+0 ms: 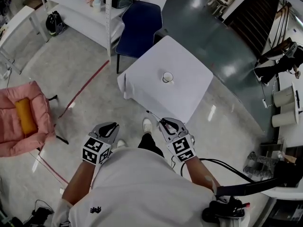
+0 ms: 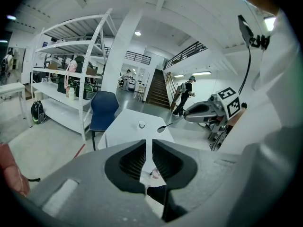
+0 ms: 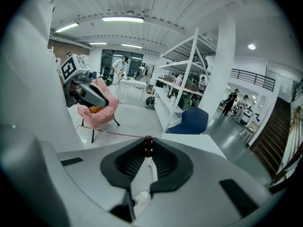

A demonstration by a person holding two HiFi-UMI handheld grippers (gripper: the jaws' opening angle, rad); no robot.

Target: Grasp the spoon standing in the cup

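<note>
A pink armchair [image 1: 19, 126] with an orange cushion [image 1: 25, 116] sits far to the left of the table [image 1: 189, 96]. A white shelf rack [image 1: 80, 6] stands behind the table's left corner. A blue chair [image 1: 139, 27] is pushed up close to the table's far left edge. A red line [image 1: 85, 86] runs across the floor to the left of the table.

The table is covered with a white cloth, and a small white cup [image 1: 167, 77] stands upright near its middle.

The person stands just off the table's near corner and holds both grippers close to the body, clear of the tabletop. The left gripper [image 2: 148, 145] hangs to the left of that corner. Its fingers are drawn together with only a thin slit between the tips, and nothing sits between them.

The right gripper [image 3: 148, 148] is just short of the table's near edge. Its fingers pinch the spoon [image 2: 161, 128] by the handle. The spoon pokes out beyond the fingertips, with its bowl reaching toward the near edge of the table. It is out of the cup and well apart from it. In the right gripper view, the dark end of the spoon shows right at the pinched tips.
</note>
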